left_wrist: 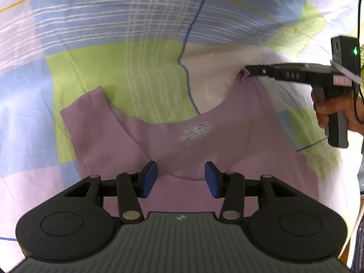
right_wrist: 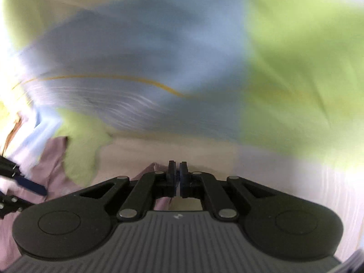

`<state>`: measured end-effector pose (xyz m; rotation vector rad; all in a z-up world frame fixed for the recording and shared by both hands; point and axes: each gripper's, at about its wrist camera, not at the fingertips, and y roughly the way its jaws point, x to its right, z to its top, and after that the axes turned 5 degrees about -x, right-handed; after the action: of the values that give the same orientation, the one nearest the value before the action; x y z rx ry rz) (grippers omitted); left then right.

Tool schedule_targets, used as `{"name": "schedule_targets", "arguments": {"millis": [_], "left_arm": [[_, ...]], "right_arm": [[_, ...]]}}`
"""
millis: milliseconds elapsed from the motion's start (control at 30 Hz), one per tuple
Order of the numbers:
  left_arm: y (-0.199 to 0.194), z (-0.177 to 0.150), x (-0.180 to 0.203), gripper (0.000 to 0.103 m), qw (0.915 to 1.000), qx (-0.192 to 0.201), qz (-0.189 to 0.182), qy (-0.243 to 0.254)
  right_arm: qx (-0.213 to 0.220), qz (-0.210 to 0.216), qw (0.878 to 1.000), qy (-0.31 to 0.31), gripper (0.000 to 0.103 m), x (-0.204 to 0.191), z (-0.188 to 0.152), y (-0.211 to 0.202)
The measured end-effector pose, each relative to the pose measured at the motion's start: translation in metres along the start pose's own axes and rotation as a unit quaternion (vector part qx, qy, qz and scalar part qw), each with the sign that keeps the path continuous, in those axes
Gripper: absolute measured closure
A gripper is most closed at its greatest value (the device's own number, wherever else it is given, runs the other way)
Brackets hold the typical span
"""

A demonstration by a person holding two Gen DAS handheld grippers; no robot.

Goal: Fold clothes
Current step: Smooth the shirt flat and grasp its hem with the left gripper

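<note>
I saw the left gripper (left_wrist: 180, 178) with jaws spread, hovering over the mauve T-shirt (left_wrist: 173, 141) lying mid-frame on the checked bedsheet (left_wrist: 127, 68). Right gripper (right_wrist: 177, 177), jaws clenched on the shirt's shoulder at right of frame. Right wrist view was blurred.

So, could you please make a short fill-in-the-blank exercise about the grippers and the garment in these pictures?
1. The garment being folded is ____ in colour.
2. The left gripper has its jaws ____.
3. The right gripper is shut on a ____ of the garment.
4. The garment lies on a ____ bedsheet.

Missing words: purple; open; corner; checked
</note>
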<state>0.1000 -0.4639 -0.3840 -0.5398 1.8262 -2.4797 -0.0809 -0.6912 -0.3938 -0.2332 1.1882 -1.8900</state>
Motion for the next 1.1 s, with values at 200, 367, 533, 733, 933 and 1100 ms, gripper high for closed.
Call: {"name": "schedule_targets", "arguments": {"millis": [200,367,533,733,933,1100], "left_arm": [[-0.015,-0.006,-0.004,0.052,0.9984,0.02,0.051,0.016],[-0.044,-0.031,-0.013,0.051,0.9967,0.035,0.073,0.001],[-0.049,-0.096,-0.001,0.051,0.9996,0.01,0.025,0.006],[-0.058,-0.174,-0.021,0.049,0.9942,-0.011,0.106,0.011],[-0.106,-0.257,-0.05,0.049,0.983,-0.065,0.155,-0.073],[-0.137,-0.321,-0.027,0.048,0.9839,-0.032,0.085,-0.154]], "right_arm": [[0.02,-0.06,0.998,0.029,0.066,-0.005,0.001,-0.016],[0.064,-0.095,0.992,0.052,0.072,-0.028,-0.025,-0.081],[0.013,0.02,0.998,0.051,0.088,-0.092,-0.095,-0.109],[-0.089,-0.079,0.992,0.029,0.093,-0.14,-0.198,-0.12],[-0.154,-0.198,0.961,0.115,0.072,-0.126,-0.274,-0.192],[-0.114,-0.122,0.967,0.192,0.069,-0.134,-0.32,-0.23]]}}
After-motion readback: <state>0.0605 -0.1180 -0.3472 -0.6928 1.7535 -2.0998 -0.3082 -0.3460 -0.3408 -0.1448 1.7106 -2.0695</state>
